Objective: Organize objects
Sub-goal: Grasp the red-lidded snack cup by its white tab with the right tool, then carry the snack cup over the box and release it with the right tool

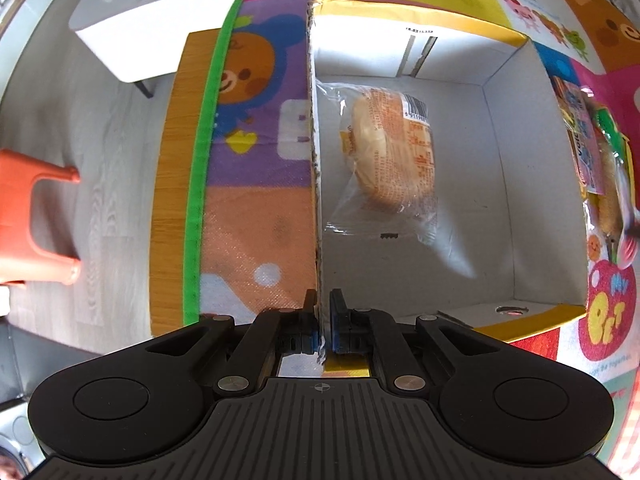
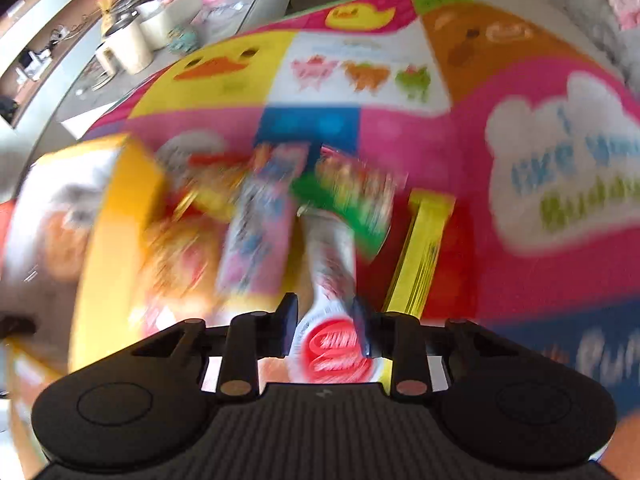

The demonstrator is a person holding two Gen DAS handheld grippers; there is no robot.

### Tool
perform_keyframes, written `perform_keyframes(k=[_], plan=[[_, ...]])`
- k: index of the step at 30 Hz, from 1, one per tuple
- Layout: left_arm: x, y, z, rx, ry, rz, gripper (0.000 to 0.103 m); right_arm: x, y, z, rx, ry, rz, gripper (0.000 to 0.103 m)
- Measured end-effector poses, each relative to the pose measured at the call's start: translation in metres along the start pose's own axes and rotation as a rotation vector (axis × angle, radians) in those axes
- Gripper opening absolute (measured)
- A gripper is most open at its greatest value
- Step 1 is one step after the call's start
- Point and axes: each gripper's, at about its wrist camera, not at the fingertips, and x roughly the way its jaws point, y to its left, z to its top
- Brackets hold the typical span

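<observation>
Left gripper [image 1: 323, 320] points straight down, jaws clamped on the left wall of the cardboard box [image 1: 316, 200], one pad on each side of the raw cardboard edge. Box is open-topped, white inside with a yellow rim, standing on a bright cartoon play mat [image 1: 248, 128] that covers the counter [image 1: 172, 168].

Inside the box: one wrapped bun [image 1: 390, 148] in clear plastic, lying on the floor of the box close against the left wall, barcode label toward the far end.

Right gripper [image 2: 325, 322] is tilted steeply down over a loose heap of snack packets [image 2: 260, 232] just outside the box's right wall. Its view is badly blurred. Jaws drawn in on a white packet with a red logo [image 2: 334, 300]; a pad sits at each side of it and they appear to press on it. Beside that packet lies a yellow packet [image 2: 420, 256], flat on the mat, apart from the gripper.

Beyond the counter's left edge: an orange stool [image 1: 36, 216] on a pale floor.
</observation>
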Motion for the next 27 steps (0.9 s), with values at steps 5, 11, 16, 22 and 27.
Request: perform_keyframes(k=[5, 11, 16, 22, 27], plan=[[-0.004, -0.002, -0.003, 0.005, -0.018, -0.007, 0.007, -0.035, 0.022, -0.039, -0.141, -0.061, 0.001, 0.058], [-0.007, -0.001, -0.008, -0.003, -0.028, -0.004, 0.007, -0.026, 0.034, -0.042, -0.409, -0.093, -0.073, 0.068], [-0.007, -0.001, -0.008, -0.006, -0.028, 0.005, 0.007, 0.001, 0.044, -0.051, -0.731, -0.087, -0.132, 0.076], [-0.009, -0.004, -0.010, 0.003, -0.029, 0.016, 0.007, 0.026, 0.036, -0.046, -0.716, 0.027, -0.116, 0.063], [-0.010, -0.009, -0.011, 0.021, -0.024, 0.035, 0.007, -0.004, 0.028, -0.046, -0.530, 0.047, -0.084, 0.061]])
